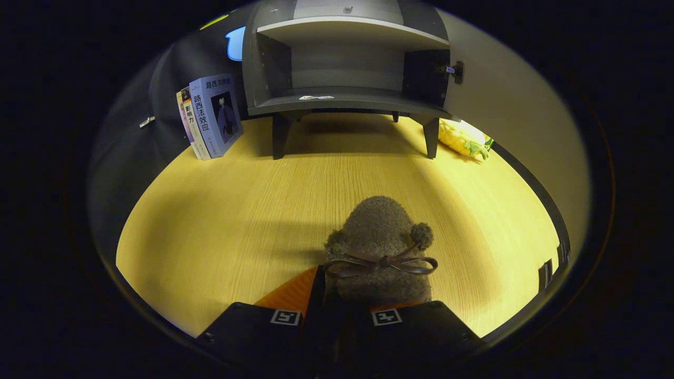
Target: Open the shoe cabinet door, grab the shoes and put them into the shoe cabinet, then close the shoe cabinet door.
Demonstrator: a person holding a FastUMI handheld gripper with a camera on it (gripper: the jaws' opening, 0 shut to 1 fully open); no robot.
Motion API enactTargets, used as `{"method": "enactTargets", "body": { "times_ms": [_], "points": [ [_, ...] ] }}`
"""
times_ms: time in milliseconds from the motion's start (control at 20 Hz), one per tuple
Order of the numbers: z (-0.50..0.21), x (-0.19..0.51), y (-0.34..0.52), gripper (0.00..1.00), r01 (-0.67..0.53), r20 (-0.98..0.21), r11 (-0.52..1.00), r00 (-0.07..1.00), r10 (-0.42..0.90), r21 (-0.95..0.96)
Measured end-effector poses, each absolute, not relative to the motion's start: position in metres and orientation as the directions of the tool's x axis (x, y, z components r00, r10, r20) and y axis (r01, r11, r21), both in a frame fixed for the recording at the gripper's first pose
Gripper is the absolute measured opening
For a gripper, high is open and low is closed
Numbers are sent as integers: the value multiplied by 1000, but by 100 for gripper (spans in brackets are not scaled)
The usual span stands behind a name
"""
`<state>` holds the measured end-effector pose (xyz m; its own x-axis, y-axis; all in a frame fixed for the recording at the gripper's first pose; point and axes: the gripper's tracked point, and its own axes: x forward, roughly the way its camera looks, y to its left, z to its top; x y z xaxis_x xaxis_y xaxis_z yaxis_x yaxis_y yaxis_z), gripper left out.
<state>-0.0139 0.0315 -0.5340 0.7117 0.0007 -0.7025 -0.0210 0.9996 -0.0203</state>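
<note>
shoe (380, 247): a brown, fuzzy slipper-like shoe with a rounded toe, two small pompoms at its sides and a thin dark leather lace tied in a bow across its top. its rear part sits between the two fingers of the gripper (337, 310), its toe pointing ahead toward the shoe cabinet (347, 68). the fingers stand narrowly apart, one close along each side of the shoe's heel end; contact on both sides appears likely, but the pads are hidden under the shoe's pile, so a firm grip cannot be told for certain. each finger carries a square black-and-white marker on its upper face.

the shoe lies over a table (221, 221) of pale yellow wood-grain laminate, smooth and matte, well short of the cabinet. the cabinet is dark grey board on short square legs, standing beyond the fingers at the table's far side; its door (518, 121), a flat pale panel, is swung open to the right, with a small hinge fitting visible at the inner edge. inside are two flat shelves, the lower bearing a small pale sticker.

left of the cabinet stand books (210, 116), upright and slightly tilted, with glossy covers. right of the cabinet, by its leg and partly behind the door, lies a yellow soft toy (463, 138) with green leaves.
</note>
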Motion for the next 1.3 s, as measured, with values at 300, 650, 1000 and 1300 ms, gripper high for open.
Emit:
{"method": "enactTargets", "body": {
  "times_ms": [300, 650, 1000, 1300],
  "points": [
    [-535, -3, 22, 28, -2, -706, 999, 707, -31, -47],
    [-534, -11, 22, 5, -32, -726, 996, 687, -38, -82],
    [-485, -12, 4, 5, -55, -717, 995, 697, -17, -77],
    [-380, -7, -5, 5, -125, -645, 992, 761, 76, -32]
  ]
}}
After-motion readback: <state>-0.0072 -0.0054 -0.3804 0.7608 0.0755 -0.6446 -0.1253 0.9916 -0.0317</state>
